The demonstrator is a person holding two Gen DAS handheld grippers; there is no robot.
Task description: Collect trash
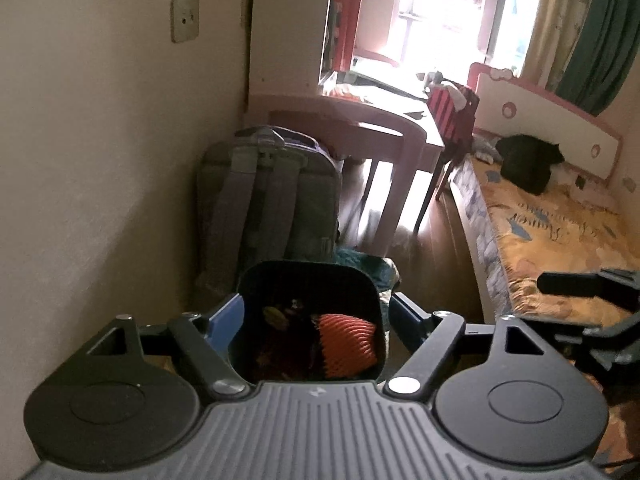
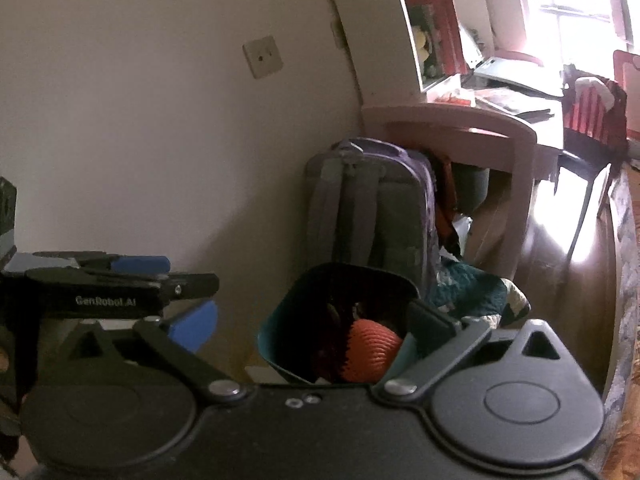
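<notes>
A dark square trash bin (image 1: 308,280) stands on the floor by the wall, holding an orange ribbed ball-like thing (image 1: 348,344) and some dark scraps. My left gripper (image 1: 316,316) hovers above it, open, its blue fingers (image 1: 226,318) on either side of the bin in the picture, apart from it. In the right wrist view the bin (image 2: 344,280) with the orange thing (image 2: 372,354) lies below my right gripper (image 2: 314,322), which is wide open and empty. The left gripper (image 2: 180,274) shows from the side there, left of the bin. One of the right gripper's fingers (image 1: 568,285) shows at the right edge.
A grey and purple backpack (image 1: 272,200) leans on the wall behind the bin. A teal cloth (image 2: 472,284) lies on the floor beside it. Farther back stand a pink desk (image 1: 380,132) and a chair (image 1: 452,120). A bed (image 1: 560,224) with a black shape (image 1: 528,160) on it runs along the right.
</notes>
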